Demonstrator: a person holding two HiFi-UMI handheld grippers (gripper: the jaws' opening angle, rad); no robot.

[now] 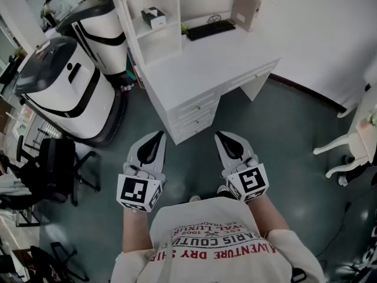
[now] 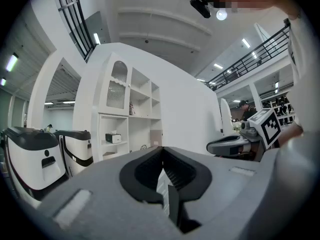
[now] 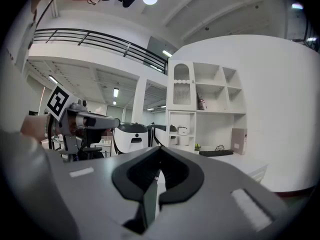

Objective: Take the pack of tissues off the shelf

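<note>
The pack of tissues point(image 1: 154, 17) is a small white box with a dark top. It sits in a cubby of the white shelf unit point(image 1: 139, 34) at the desk's far left. It also shows small and distant in the left gripper view, tissue pack point(image 2: 114, 138), and in the right gripper view, tissue pack point(image 3: 182, 130). My left gripper point(image 1: 156, 138) and right gripper point(image 1: 222, 137) hang side by side in front of the desk, well short of the shelf. Both point forward with jaws shut and nothing between them: left gripper point(image 2: 162, 158), right gripper point(image 3: 158, 156).
A white desk point(image 1: 235, 55) with drawers point(image 1: 197, 114) carries a black keyboard point(image 1: 210, 29) and a brown box point(image 1: 245, 9). Two large white-and-black machines point(image 1: 65, 90) stand to the left, with a black office chair point(image 1: 56, 170) nearer. White furniture legs point(image 1: 347, 152) are at the right.
</note>
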